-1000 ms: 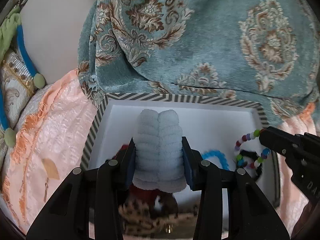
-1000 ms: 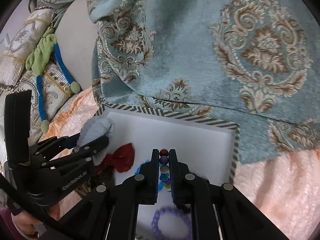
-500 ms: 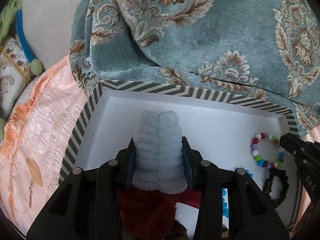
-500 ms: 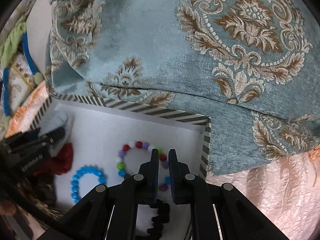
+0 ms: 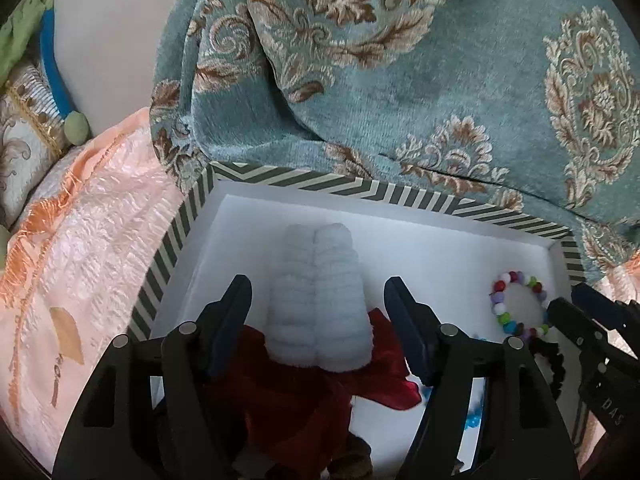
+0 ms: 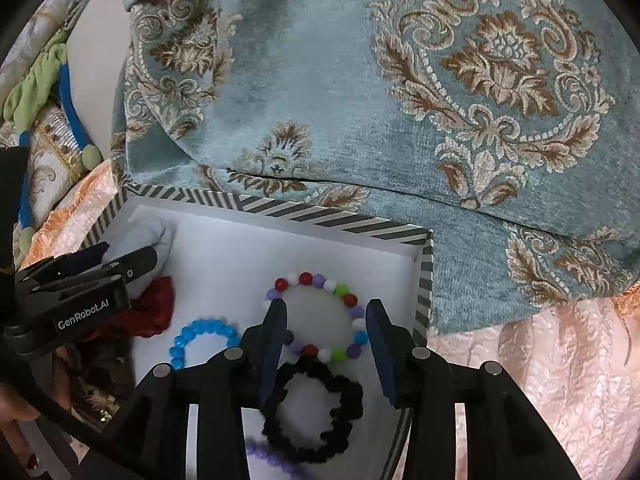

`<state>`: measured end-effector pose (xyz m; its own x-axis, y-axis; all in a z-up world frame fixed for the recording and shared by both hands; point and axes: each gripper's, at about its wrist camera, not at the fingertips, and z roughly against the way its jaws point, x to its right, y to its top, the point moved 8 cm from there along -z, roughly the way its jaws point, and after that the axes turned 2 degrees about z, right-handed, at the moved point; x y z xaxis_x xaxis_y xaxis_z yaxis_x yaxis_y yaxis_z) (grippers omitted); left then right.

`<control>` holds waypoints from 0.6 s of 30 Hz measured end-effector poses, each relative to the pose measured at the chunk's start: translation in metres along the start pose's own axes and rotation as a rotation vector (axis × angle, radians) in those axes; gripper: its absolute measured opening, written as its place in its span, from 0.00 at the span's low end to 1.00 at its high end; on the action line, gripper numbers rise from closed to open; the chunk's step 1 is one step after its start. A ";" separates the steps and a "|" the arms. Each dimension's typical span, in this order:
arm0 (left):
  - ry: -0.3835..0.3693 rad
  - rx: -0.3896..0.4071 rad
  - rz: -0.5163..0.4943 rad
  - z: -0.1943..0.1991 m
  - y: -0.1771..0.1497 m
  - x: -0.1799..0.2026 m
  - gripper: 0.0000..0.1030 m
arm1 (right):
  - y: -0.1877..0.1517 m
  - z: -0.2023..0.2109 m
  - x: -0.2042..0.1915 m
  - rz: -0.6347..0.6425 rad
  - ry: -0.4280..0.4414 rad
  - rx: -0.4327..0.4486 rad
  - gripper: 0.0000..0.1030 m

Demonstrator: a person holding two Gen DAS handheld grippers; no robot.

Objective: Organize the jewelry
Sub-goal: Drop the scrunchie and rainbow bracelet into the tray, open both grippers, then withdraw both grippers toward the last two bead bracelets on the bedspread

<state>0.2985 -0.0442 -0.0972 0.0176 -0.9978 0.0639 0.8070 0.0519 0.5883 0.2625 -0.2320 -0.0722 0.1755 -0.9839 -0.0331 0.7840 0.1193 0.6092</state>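
Observation:
A white box with a striped rim (image 5: 360, 192) holds the jewelry. My left gripper (image 5: 318, 308) is opening. A pale blue fluffy scrunchie (image 5: 318, 300) stands between its jaws, clear of both pads, on a red fabric bow (image 5: 304, 392). My right gripper (image 6: 326, 312) is opening too, low over a multicolour bead bracelet (image 6: 304, 279) that lies flat on the box floor, free of the pads. A blue bead bracelet (image 6: 200, 328), a black scrunchie (image 6: 352, 400) and a purple bracelet (image 6: 272, 458) lie nearby. The left gripper (image 6: 120, 260) shows at the box's left.
A teal brocade cushion (image 5: 400, 80) presses against the box's far rim (image 6: 320, 216). Peach bedspread (image 5: 80, 280) surrounds the box. A green and blue cord (image 5: 52, 60) lies at the far left. A leopard-print piece (image 5: 356, 456) sits at the box's near end.
Both grippers sank toward the box. The left jaws spread off the pale blue scrunchie. The right jaws parted from the multicolour bracelet, which now lies on the box floor.

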 end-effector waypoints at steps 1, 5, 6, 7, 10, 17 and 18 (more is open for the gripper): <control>-0.004 0.001 0.000 0.003 0.001 0.000 0.67 | 0.000 0.003 0.000 -0.002 0.003 0.001 0.42; -0.058 -0.007 0.018 0.018 0.001 -0.003 0.67 | -0.007 0.016 -0.006 -0.010 0.018 0.002 0.42; -0.084 -0.005 0.029 0.024 0.001 -0.005 0.67 | -0.009 0.020 -0.008 -0.008 0.023 0.000 0.42; -0.114 -0.007 0.040 0.030 0.001 -0.006 0.68 | -0.011 0.024 -0.010 -0.008 0.026 0.000 0.42; -0.200 -0.032 0.070 0.051 -0.004 -0.012 0.68 | -0.017 0.039 -0.015 -0.011 0.035 0.002 0.42; -0.217 -0.003 0.005 0.121 -0.032 -0.030 0.69 | -0.049 0.093 -0.029 0.018 0.050 0.029 0.53; -0.214 0.000 0.001 0.129 -0.037 -0.035 0.69 | -0.054 0.098 -0.031 0.023 0.052 0.029 0.56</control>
<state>0.1915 -0.0056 -0.0170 -0.1077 -0.9661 0.2344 0.8072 0.0527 0.5879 0.1566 -0.2206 -0.0260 0.2248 -0.9726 -0.0597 0.7619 0.1373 0.6330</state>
